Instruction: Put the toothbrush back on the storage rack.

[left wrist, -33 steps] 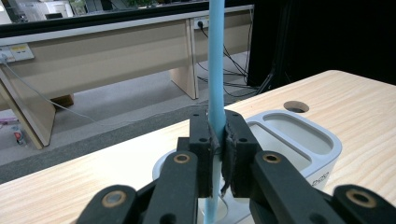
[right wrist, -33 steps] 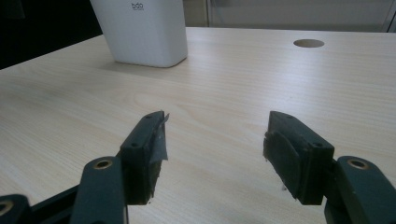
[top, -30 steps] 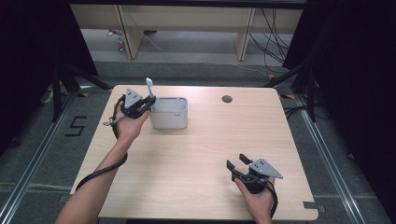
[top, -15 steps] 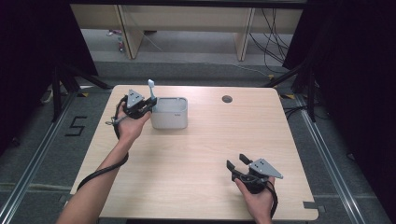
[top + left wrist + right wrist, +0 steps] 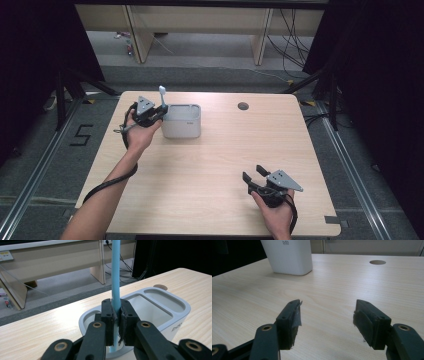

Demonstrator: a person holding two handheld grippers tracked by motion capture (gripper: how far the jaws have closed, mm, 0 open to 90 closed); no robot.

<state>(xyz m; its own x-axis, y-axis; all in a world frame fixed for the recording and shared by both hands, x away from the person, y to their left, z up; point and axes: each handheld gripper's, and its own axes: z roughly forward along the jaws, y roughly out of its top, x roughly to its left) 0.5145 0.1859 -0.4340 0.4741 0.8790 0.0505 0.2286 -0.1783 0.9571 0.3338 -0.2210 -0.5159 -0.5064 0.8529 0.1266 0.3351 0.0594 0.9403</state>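
1. Left claw (image 5: 161, 112) sits at the far left of the table (image 5: 220, 165), clamped shut on a thin pale blue stick (image 5: 115, 277).
2. From the left gripper view, the stick stands upright between the two black pads (image 5: 108, 315), which press it from both sides. Its top runs out of the picture, and its lower end shows below the pads, just above the rim of a white holder (image 5: 162, 315).
3. From the high view, the stick (image 5: 162, 94) rises above the left claw, just beside the holder's left wall. Whether its lower end is inside a compartment or just outside the rim cannot be told.
4. White holder (image 5: 182, 121) is a rounded box with several open compartments on top. It stands on the far left part of the table, touching or nearly touching the left claw.
5. Left hand (image 5: 140, 131) holds its gripper from behind, with the forearm reaching in from the lower left.
6. Right claw (image 5: 253, 175) rests low over the near right part of the table, well apart from the holder. Its jaws stand wide open with nothing between them.
7. From the right gripper view, bare wood lies between the open jaws, with the holder (image 5: 287, 256) farther off at upper left.
8. Round hole (image 5: 243, 106) marks the far edge of the table, right of the holder.
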